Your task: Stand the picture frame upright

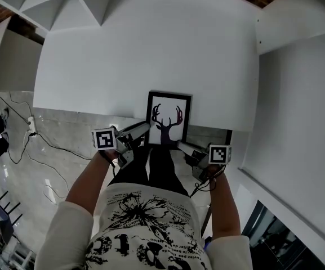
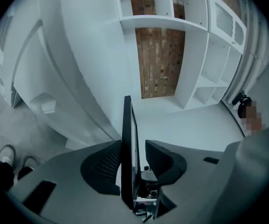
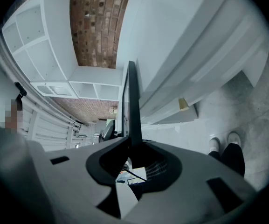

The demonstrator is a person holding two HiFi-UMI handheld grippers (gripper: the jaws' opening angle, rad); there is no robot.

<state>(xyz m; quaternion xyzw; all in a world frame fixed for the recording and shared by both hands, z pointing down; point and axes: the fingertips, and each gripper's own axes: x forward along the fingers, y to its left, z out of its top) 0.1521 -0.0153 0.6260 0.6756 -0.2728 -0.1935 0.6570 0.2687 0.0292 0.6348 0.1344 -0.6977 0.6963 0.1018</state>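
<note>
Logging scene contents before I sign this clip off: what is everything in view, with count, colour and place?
picture frame: one, black, dark deer print on white, at the table's near edge
table: one, white, ahead of the person
shelving: at least one unit, white, beyond the table
brick wall: one, reddish brown, behind the shelving
floor: grey, below the table
cables: several, black, on the floor at left
shoes: two, white, on the floor
shirt: one, white with black print, on the person
left claw: one, grey, jaws apart around the frame's left edge
right claw: one, grey, closed on the frame's right edge
</note>
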